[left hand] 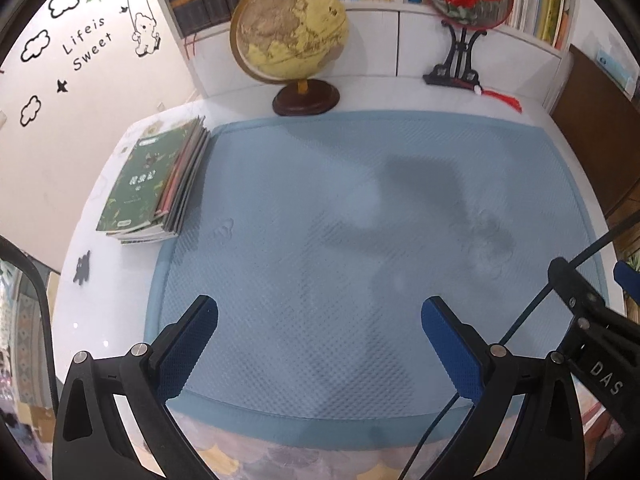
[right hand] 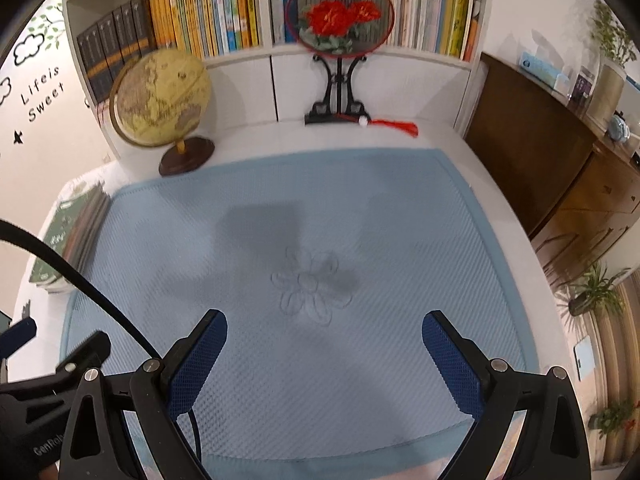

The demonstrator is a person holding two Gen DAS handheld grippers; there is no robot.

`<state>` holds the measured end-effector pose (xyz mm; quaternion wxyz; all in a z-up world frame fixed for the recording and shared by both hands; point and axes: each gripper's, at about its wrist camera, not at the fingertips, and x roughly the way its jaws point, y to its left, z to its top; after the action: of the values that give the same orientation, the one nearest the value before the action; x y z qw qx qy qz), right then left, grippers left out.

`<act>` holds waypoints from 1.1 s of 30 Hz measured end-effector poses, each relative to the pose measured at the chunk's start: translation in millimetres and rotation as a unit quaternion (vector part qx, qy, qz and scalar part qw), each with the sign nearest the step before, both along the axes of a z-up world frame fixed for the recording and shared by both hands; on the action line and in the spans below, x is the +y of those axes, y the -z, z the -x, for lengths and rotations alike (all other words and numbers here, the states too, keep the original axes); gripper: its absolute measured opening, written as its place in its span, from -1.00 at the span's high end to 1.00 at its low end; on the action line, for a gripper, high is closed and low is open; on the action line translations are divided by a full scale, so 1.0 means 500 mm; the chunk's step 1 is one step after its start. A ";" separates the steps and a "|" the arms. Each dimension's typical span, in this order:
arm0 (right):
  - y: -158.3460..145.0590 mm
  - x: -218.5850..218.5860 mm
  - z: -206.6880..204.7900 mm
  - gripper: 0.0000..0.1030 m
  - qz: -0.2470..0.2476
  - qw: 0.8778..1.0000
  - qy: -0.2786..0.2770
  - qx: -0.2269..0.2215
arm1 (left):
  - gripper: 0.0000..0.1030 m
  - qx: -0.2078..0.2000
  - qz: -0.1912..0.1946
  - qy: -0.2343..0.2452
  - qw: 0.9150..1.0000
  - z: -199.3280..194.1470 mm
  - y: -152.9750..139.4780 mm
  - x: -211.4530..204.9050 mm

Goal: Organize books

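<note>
Off to the left of both released hand-held grippers (left hand: 320,320) (right hand: 325,330), well apart, lies the book stack (left hand: 154,184).

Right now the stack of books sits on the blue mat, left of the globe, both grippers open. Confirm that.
Not quite. The stack of books lies off the blue mat, on the white surface beside its left edge, as the left wrist view shows. The rest holds.
</note>
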<state>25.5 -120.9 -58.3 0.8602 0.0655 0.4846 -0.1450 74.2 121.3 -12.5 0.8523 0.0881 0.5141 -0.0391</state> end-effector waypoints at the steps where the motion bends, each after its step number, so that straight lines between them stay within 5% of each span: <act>1: 0.008 0.004 -0.001 -0.89 0.000 1.000 0.001 0.007 | -0.98 0.005 0.005 0.002 1.000 -0.003 0.004 0.004; 6: 0.020 0.014 -0.004 -0.89 0.001 1.000 0.005 0.018 | -0.98 0.016 0.018 0.000 1.000 -0.013 0.017 0.022; 16: 0.014 0.045 -0.010 -0.89 0.012 1.000 -0.019 0.010 | -0.98 -0.094 -0.048 -0.012 0.994 0.011 -0.042 0.017; 25: -0.007 -0.067 0.032 -0.89 0.037 0.999 0.027 0.007 | -0.98 -0.082 -0.025 0.044 0.995 0.024 -0.031 -0.116; 33: 0.025 -0.226 0.088 -0.88 0.034 0.994 0.090 0.047 | -0.98 -0.012 0.000 0.107 0.994 0.044 0.041 -0.287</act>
<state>-18.7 -234.1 -70.9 0.8216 0.0729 0.5114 -0.2409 52.3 -22.0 -32.9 0.8492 0.1431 0.4918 -0.1285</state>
